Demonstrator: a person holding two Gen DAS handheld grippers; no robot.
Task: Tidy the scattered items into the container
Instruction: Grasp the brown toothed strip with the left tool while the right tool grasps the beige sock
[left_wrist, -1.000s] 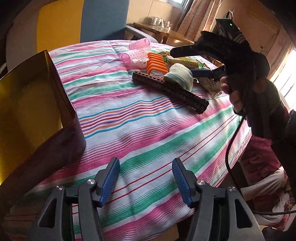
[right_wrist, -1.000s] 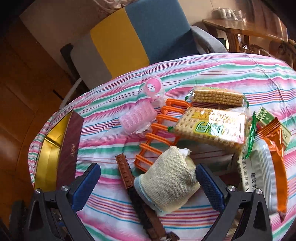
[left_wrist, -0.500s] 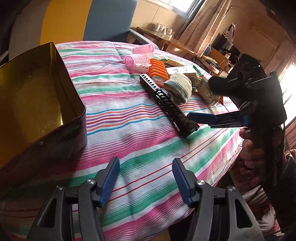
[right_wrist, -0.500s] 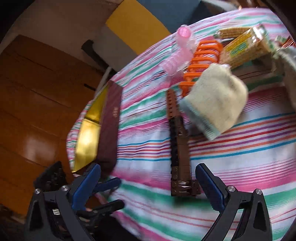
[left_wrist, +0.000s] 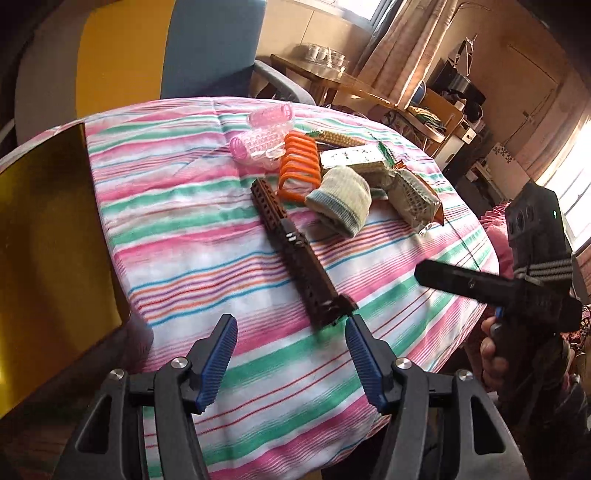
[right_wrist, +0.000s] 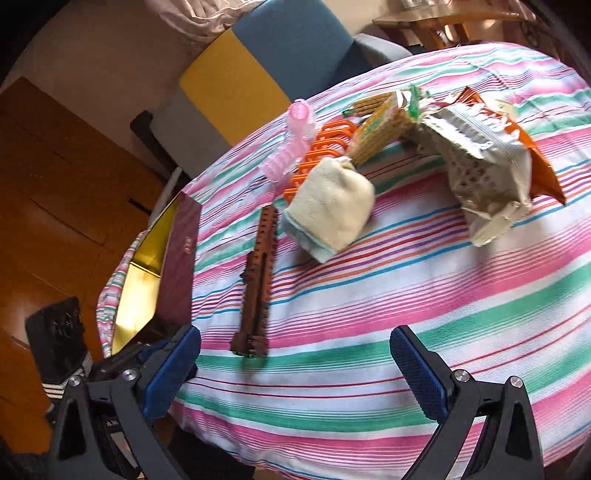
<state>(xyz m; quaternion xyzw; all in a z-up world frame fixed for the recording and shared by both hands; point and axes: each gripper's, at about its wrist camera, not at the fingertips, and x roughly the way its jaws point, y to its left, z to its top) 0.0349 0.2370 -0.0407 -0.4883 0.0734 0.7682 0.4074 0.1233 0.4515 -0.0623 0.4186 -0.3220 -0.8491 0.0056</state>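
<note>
On the striped surface (left_wrist: 207, 236), the brown comb (left_wrist: 295, 251) is lying lengthwise, its near end pointing between the left gripper (left_wrist: 291, 341) and right gripper (right_wrist: 295, 363), both gaping empty, the left nearer.

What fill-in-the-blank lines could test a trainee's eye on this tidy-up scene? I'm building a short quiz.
1. The long brown brick bar lies on the ____ tablecloth.
2. The left gripper is ____ and holds nothing.
3. The sock rests partly on the ____ rack.
4. The box has a ____ inside.

Missing words: striped; open; orange; gold
</note>
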